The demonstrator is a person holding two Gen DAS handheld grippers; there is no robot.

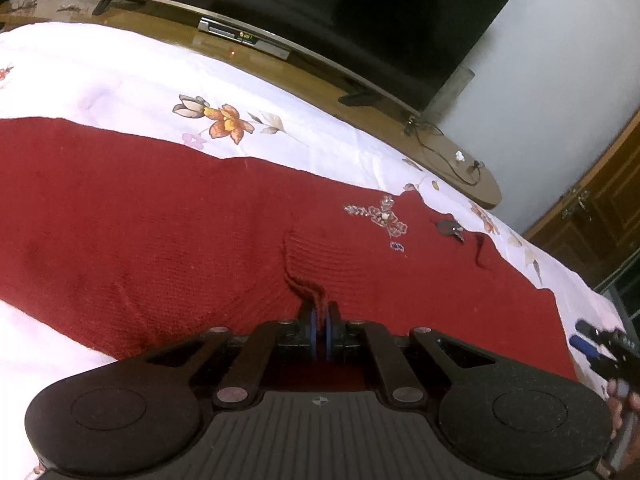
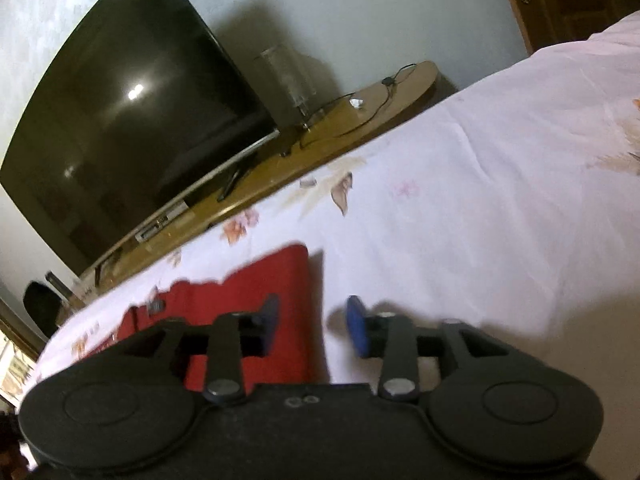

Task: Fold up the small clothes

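A red knitted sweater [image 1: 200, 220] with a beaded flower [image 1: 384, 216] near its neck lies spread flat on the white floral bedsheet [image 1: 100, 80]. My left gripper [image 1: 320, 312] is shut on a pinched ridge of the sweater's near edge. My right gripper [image 2: 314, 320] is open, its left finger over the sweater's end [image 2: 256, 288] and its right blue pad [image 2: 358, 328] over the sheet. The right gripper also shows at the right edge of the left wrist view [image 1: 600, 340].
A large dark TV [image 1: 320, 12] stands on a wooden stand [image 1: 460, 160] along the bed's far side, with a set-top box [image 1: 244, 36] and cables. A wooden cabinet [image 1: 600, 208] stands at the right. The sheet [image 2: 500, 200] stretches to the right of the sweater.
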